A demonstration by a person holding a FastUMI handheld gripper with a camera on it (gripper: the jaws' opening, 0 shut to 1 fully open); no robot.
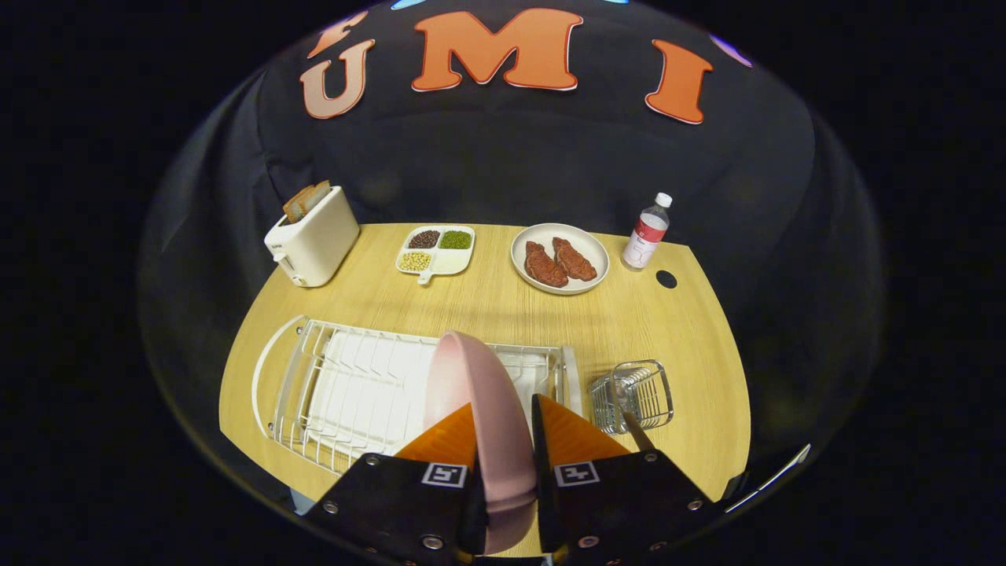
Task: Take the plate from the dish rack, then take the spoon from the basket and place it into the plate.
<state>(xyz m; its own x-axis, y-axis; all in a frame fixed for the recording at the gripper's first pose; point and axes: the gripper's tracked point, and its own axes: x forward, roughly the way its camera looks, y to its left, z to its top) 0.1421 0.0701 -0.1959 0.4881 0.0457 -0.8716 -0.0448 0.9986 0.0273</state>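
Observation:
A pink plate [471,393] stands on edge between my two fingers, and my gripper [503,409] is shut on its rim. The plate sits over the right part of the white wire dish rack [354,385]; I cannot tell whether it still rests in the slots or is lifted clear. Just right of the rack stands a small wire basket [633,393], with the spoon's handle [635,428] sticking out of it toward my right finger.
Beyond the rack, on the wooden table [503,306], stand a white toaster [313,236] with bread, a divided dish of beans [436,250], a plate with two pieces of meat [559,258] and a small bottle [647,232]. A round hole [666,279] lies near the bottle.

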